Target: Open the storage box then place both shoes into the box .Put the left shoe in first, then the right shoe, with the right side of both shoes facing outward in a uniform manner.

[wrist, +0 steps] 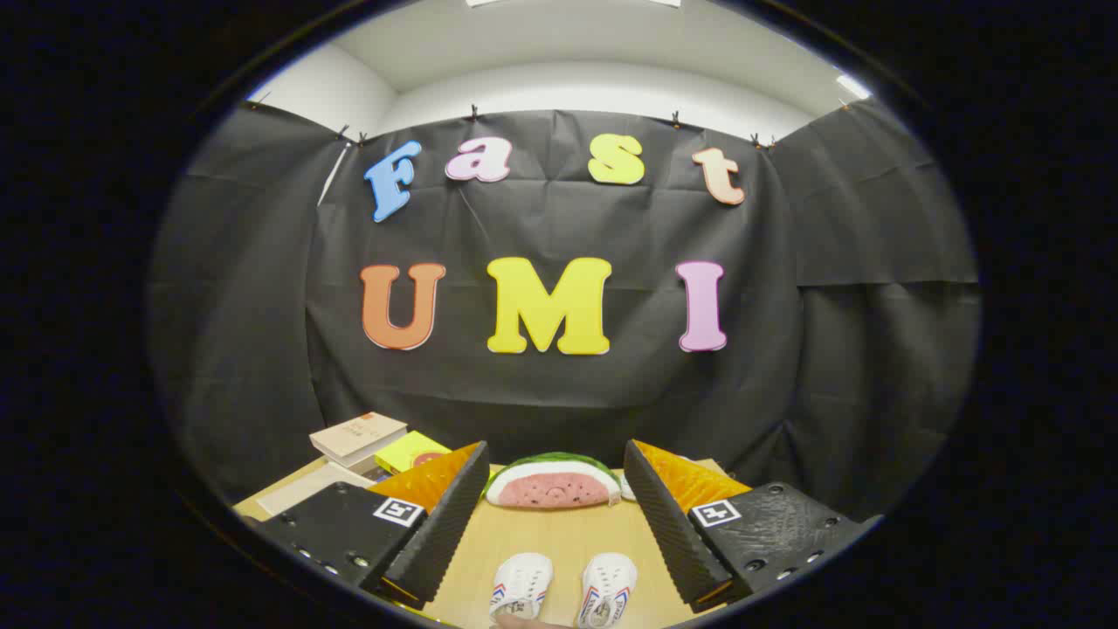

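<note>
Surveying from largest to smallest: the wooden surface [559,542] carries everything in view. At 10 o'clock from the gripper sits a stack of books [358,437] with a yellow box [409,452] just beside it. At 12 o'clock, beyond the fingers, lies a watermelon-slice cushion [554,481]; it is no part of the task. The gripper [555,515] is spread wide and holds nothing, both fingers well apart with bare surface between them.

The two shoes lie side by side between the fingers at 6 o'clock, close under the gripper, toes pointing toward the cushion: one shoe [521,590] at 7 o'clock, the other shoe [607,594] at 5 o'clock. Both are small, white, with striped side trim. Which is left and which right cannot be told with confidence.

Assessment: the shoes look light, soft-bodied and likely to deform under pinch; not fragile, and unlikely to slip. The firmest hold is judged to be across the sole and sidewall near the heel.
</note>
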{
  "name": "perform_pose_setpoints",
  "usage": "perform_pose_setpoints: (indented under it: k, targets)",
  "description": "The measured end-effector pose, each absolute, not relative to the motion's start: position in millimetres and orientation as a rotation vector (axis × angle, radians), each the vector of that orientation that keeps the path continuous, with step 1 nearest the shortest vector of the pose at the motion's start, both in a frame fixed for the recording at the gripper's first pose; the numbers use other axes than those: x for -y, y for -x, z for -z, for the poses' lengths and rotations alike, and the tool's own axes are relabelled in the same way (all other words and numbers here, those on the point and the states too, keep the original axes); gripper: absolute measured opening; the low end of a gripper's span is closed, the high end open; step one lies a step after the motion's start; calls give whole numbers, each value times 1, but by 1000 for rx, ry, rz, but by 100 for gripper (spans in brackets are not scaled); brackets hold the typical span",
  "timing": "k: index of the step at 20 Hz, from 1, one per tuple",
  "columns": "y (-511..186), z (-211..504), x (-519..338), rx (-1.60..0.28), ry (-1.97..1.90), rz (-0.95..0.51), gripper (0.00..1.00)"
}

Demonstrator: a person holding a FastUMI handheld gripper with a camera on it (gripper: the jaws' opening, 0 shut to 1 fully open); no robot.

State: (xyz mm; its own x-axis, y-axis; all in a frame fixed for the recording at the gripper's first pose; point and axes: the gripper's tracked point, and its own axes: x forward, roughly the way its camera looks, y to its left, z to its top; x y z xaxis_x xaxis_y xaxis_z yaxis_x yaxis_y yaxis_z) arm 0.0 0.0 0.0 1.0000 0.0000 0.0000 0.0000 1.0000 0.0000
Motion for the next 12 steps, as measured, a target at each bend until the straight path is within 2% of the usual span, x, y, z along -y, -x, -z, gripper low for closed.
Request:
perform_pose_setpoints:
  k: [12]
  targets:
    - [-30,12,-2,-20,4,73,95]
